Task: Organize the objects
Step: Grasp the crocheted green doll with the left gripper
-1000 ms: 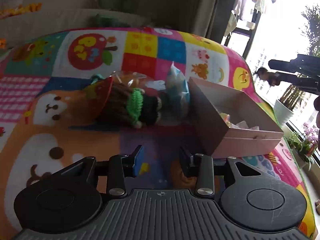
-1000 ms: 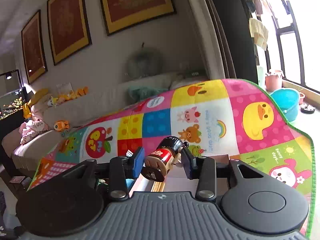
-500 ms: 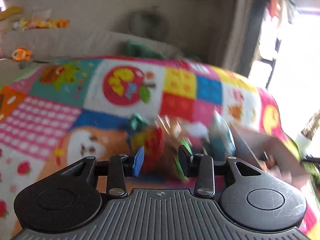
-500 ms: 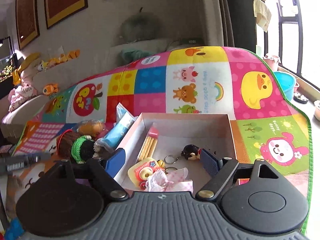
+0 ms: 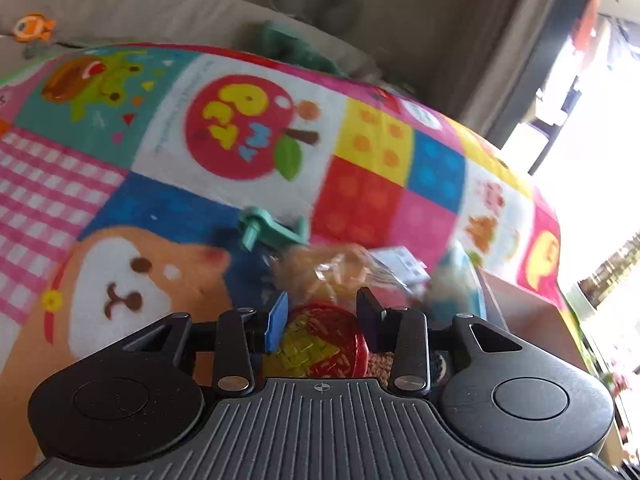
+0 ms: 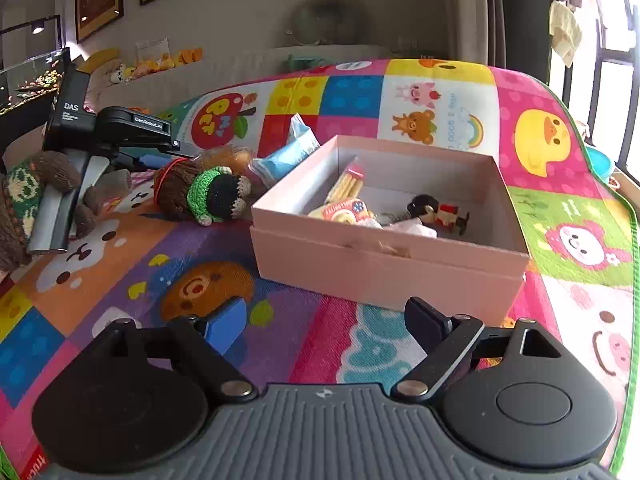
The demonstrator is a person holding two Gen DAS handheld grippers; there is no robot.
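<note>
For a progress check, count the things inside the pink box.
4: snack sticks back left, yellow round toy before them, doll figurine right, white packet by the pink box's near wall, which may hide more.

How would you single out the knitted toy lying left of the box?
Start at the pink box on the play mat. Just off its left wall lies the knitted toy, brown with a green band and black end, unlike the blue packet behind it.

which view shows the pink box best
The right wrist view: the whole open pink box sits mid-frame with its contents visible. The left wrist view catches only a blurred corner at the right edge.
</note>
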